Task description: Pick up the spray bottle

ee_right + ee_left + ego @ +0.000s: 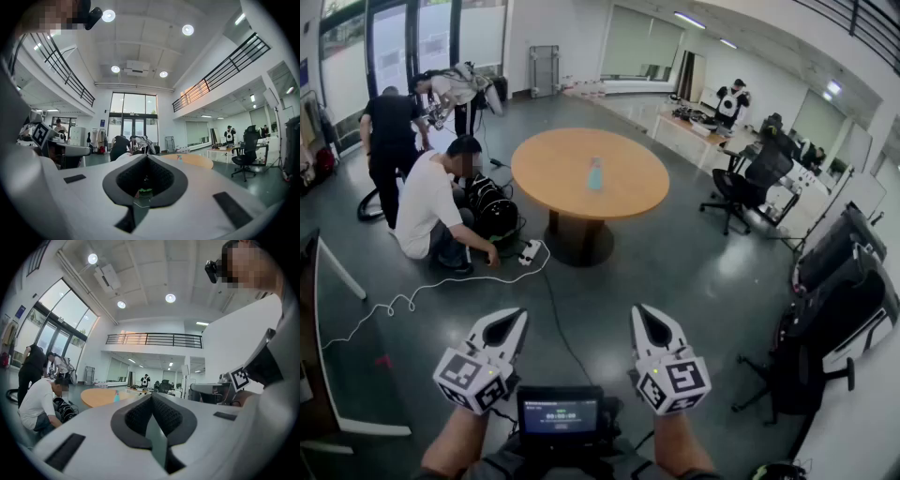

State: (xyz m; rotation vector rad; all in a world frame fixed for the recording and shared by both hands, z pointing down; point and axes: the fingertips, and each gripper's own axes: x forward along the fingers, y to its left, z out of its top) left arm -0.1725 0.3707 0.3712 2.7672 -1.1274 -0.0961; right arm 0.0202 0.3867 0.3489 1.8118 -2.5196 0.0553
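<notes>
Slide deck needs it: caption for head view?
Left gripper and right gripper, both shut, well short of the pale blue spray bottle standing on a round wooden table.

round wooden table (628, 187), crouching person (427, 206) in white shirt, white cable (412, 295) on floor, black office chair (750, 183)

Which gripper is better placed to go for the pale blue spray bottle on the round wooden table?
Right, but only slightly. The left gripper and the right gripper are both shut and far from the pale blue spray bottle; it stands a little nearer the right one's side.
</notes>
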